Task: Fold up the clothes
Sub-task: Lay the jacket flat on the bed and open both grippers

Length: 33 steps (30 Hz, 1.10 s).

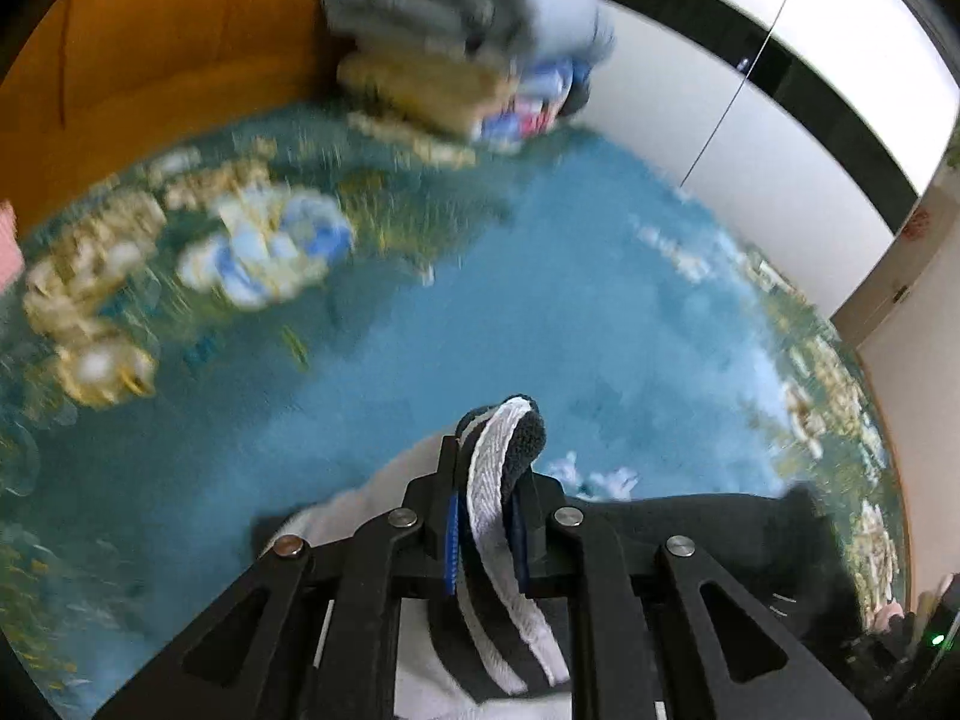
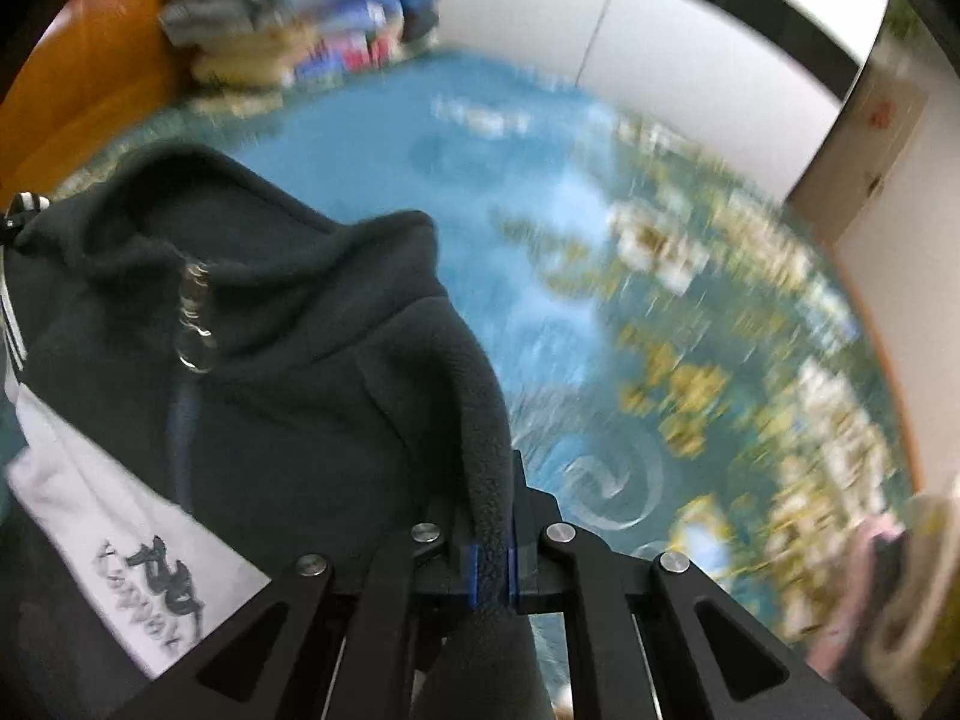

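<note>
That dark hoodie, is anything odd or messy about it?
Nothing damaged. The hoodie is simply bunched, not flat: the right gripper is shut on a fleece edge, and the left gripper is shut on its striped trim. The folded pile behind looks tidy.

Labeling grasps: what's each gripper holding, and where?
Left gripper: jacket's striped white-and-dark edge. Right gripper: a dark fleece fold of it. Both shut.

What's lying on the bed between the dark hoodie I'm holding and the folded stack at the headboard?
Only bare bedspread between the hoodie and the folded stack, as the right wrist view shows.
</note>
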{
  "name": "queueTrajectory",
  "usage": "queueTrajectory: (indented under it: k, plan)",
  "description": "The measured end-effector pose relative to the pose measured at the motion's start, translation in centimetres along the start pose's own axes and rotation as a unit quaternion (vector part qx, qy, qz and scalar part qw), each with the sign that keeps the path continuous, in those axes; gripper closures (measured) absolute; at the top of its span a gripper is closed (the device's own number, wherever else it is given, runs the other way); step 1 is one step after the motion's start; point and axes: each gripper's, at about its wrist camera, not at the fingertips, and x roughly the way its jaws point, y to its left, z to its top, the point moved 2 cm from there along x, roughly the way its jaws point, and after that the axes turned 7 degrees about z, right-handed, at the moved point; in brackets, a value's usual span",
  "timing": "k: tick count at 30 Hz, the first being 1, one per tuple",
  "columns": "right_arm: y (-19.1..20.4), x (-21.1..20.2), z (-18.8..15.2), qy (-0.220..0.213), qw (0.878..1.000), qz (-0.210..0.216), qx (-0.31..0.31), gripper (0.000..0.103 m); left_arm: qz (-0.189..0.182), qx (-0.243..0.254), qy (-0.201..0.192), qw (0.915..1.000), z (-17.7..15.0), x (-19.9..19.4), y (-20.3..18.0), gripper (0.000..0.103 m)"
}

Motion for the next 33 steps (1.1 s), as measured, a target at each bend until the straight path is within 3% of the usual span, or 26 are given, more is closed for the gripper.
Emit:
queueTrajectory:
  k: [4,9,11,13,16,19,22,24,28,33]
  plan:
    - [-0.7,5.9,-1.9,0.046,0.998,0.02,0.034,0.096,0.039,0.011,0.009,0.9991,-1.4,3.6,-0.8,0.089]
    - [-1.5,5.9,-1.9,0.038,0.997,0.05,0.054,0.088,0.036,0.017,0.025,0.9989,-0.9,5.0,-1.0,0.087]
    - [-1.9,4.2,-2.0,0.016,0.996,0.057,0.06,0.07,0.018,0.011,0.037,0.9991,-1.0,4.5,-0.8,0.081]
    - [-2.4,2.4,-2.2,-0.007,0.996,0.064,0.065,0.035,-0.012,0.013,0.048,0.9987,-1.3,3.2,-0.6,0.07]
    - [-3.3,-2.8,-3.8,-0.064,0.991,0.091,0.077,0.034,-0.052,0.031,0.029,0.9977,-2.2,-1.0,-0.2,0.061]
    - [-3.6,-7.8,-6.2,-0.11,0.985,0.113,0.076,0.03,-0.073,0.043,-0.036,0.9958,-4.2,-7.1,1.5,0.042]
    - [-2.5,-11.9,-10.5,-0.132,0.982,0.122,0.053,0.027,-0.081,0.056,-0.081,0.9918,-6.9,-11.5,2.9,0.041]
    - [-0.9,-13.6,-14.0,-0.124,0.983,0.129,0.034,0.027,-0.076,0.071,-0.105,0.9891,-9.3,-14.1,3.3,0.04]
    - [2.6,-14.0,-19.8,-0.093,0.984,0.149,0.029,0.027,-0.073,0.088,-0.104,0.988,-12.7,-16.2,3.3,0.04]
    - [6.1,-10.9,-23.2,-0.042,0.987,0.155,0.033,0.029,-0.08,0.086,-0.096,0.9884,-16.0,-18.3,3.7,0.04]
